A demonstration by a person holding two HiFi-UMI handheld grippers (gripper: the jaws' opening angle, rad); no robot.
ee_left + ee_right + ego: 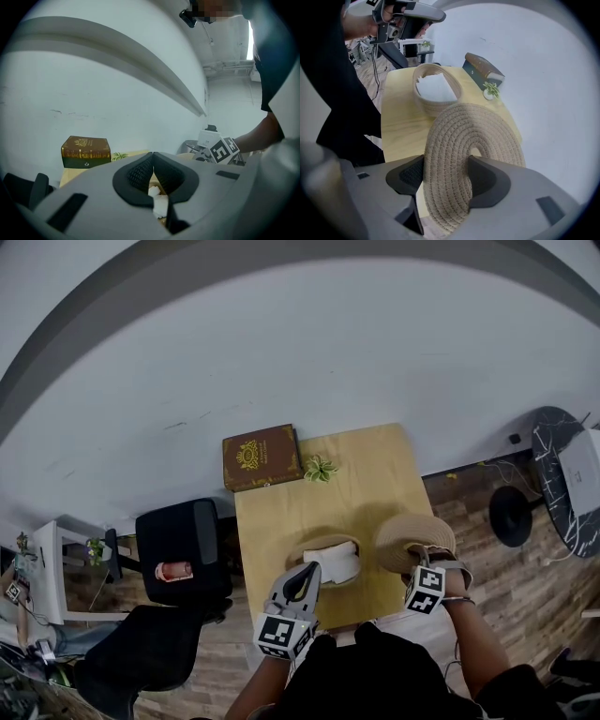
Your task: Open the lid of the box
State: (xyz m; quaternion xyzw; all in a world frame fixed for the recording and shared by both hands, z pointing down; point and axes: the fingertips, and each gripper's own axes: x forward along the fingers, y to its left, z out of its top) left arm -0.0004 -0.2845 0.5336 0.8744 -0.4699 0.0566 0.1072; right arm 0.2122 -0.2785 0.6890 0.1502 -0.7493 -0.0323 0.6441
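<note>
**Current step: lid removed, not yet set down.**

1. The woven box stands on the desk, near its front edge. Its mouth is uncovered, and white paper shows inside.
2. The right gripper points steeply down. Its jaws are part-way apart and clamped on the rim of the woven lid, one pad on each face.
3. The lid is clear of the box and to its right, held tilted over the desk. No view shows whether its far edge touches the desk top.
4. The left gripper sits just beside the near-left side of the box. Its jaws meet at the tips, with nothing seen gripped between them.

**Assessment:** the opening itself appears complete.

**Next move:** lower the lid flat onto bare desk to the right of the box, well apart from its rim. Then spread the right jaws to release it. A coiled lid may flex or tip as the grip eases, so level it first.
</note>
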